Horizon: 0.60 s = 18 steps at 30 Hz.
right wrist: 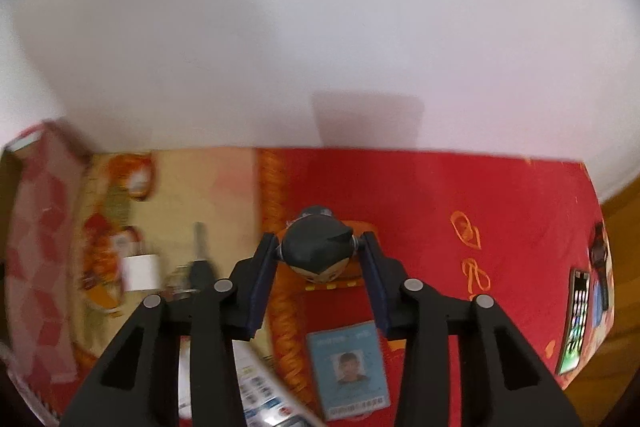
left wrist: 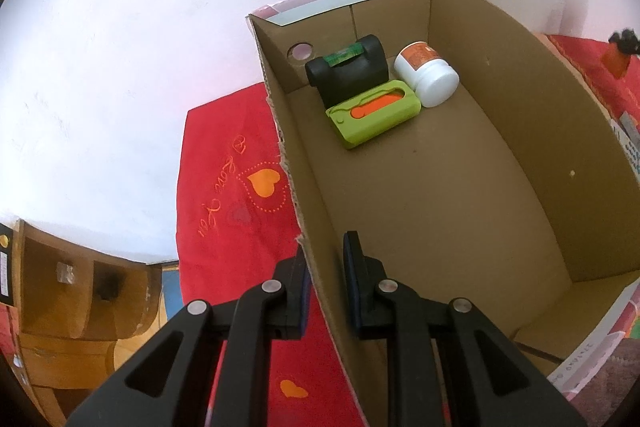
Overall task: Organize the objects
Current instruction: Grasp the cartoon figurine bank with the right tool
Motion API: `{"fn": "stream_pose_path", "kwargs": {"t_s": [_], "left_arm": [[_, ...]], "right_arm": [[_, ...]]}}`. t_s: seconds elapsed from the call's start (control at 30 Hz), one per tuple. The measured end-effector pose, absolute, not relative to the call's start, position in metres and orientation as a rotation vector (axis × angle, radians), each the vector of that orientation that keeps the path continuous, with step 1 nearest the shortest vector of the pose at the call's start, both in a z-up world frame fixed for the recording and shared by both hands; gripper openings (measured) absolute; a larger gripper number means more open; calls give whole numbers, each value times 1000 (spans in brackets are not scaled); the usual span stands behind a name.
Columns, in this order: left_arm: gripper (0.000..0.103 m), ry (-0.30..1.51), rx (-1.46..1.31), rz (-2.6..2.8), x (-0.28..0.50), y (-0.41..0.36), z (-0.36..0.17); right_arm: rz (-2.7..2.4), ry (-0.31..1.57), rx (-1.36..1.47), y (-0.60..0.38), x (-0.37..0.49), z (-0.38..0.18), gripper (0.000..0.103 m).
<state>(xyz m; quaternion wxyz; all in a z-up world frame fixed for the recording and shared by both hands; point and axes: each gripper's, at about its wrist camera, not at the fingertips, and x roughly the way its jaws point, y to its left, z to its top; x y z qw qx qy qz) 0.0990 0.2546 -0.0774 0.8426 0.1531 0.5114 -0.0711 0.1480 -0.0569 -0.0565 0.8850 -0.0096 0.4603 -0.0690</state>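
1. The left tool straddles the near left wall of the cardboard box: one finger is outside the wall, over the red cloth, and the other is inside the box. The jaws stand a little apart with the wall between them; I cannot tell whether the pads press on it.
2. Three things lie at the far end of the box: a black case with a green label leans against the back wall, a lime-green holder with an orange insert lies just in front of it and touches it, and a white jar lies on its side just right of both.
3. The right tool is closed on a small figurine (dark hair, pale face, head toward the camera), with a finger pressed to each side of the head.
4. The surface below it is covered by the red cloth with orange patterns, and a yellowish patterned patch lies to the left.
5. An ID card with a photo lies flat beneath the right tool.
6. Left of the tool there is a white charger block and a dark key, both blurred.
7. A phone with a lit screen lies at the far right edge of the surface, with a dark watch just beyond it.
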Motion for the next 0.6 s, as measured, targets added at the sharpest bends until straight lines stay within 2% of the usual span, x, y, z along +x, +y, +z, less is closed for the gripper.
{"fn": "stream_pose_path", "kwargs": {"t_s": [0.3, 0.47, 0.6], "left_arm": [[15, 1088, 296, -155, 91, 258, -64], [15, 1097, 259, -150, 81, 264, -59], [15, 1091, 247, -157, 72, 266, -55]], "right_arm": [[313, 813, -170, 93, 138, 24, 42], [497, 839, -184, 166, 149, 17, 42], [580, 911, -231, 215, 150, -12, 42]]}}
